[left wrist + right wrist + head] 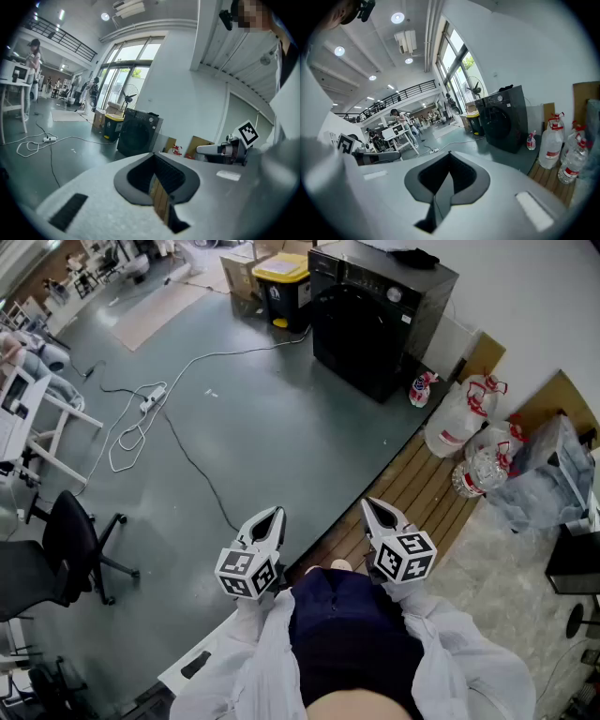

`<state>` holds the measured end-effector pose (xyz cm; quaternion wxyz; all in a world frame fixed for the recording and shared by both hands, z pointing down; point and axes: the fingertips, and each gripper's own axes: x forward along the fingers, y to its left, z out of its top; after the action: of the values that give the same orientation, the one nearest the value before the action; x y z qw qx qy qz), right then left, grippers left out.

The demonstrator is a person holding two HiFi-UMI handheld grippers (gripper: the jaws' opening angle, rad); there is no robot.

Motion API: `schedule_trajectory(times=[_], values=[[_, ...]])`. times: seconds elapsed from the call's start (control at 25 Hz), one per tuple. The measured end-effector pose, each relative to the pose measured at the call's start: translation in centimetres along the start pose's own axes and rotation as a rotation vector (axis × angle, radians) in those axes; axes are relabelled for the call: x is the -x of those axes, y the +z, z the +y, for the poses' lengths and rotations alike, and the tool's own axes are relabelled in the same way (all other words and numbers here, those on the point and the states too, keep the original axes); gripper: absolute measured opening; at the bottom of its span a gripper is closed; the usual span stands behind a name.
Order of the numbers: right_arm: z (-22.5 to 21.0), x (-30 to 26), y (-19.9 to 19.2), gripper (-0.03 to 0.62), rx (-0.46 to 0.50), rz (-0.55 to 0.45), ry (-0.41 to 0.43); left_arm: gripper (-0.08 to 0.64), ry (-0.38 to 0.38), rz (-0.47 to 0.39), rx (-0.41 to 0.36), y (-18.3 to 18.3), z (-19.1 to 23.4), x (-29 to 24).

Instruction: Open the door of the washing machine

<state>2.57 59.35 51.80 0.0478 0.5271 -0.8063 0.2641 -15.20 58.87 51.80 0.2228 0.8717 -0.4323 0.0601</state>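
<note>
status: both tools are held low in front of you. left gripper (270,517) has its fingers together with nothing between them, and right gripper (372,508) is the same, closed and empty. the washing machine (380,315) stands against the white wall at the far side of the grey floor (281,427), well apart from both grippers. its round door (345,322) looks closed, so the task reads as not yet begun. risks from here: (1) a white cable (202,360) and a thin dark cable (192,465) cross the floor toward the machine, with a power strip (150,398) off to the left. walking straight over could snag a foot and jolt your aim. (2) the door is dark on a dark cabinet, and i cannot make out the handle or the hinge side from here. reaching with the fingers closed would only bump the panel, so spread them before contact. (3) the yellow-lidded bin (283,279) sits just beside the machine on one side, and the water bottles (459,418) and a spray bottle (421,388) on the other. a door swinging wide, or an elbow, could knock into them. (4) the edge where the wooden planks (417,488) meet the grey floor may catch your step.
</note>
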Motion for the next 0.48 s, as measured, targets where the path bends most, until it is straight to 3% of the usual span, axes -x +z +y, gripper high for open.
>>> schedule_trajectory(times=[0.16,0.48], values=[[-0.1,0.9,-0.2,0.006,-0.045,-0.023,-0.008,-0.002,-0.007,-0.002,-0.007,-0.2,-1.3,0.8],[1.8,1.0,-0.7,0.006,-0.038,-0.041,-0.011,-0.002,-0.022,-0.01,-0.007,-0.6,-1.1,2.8]])
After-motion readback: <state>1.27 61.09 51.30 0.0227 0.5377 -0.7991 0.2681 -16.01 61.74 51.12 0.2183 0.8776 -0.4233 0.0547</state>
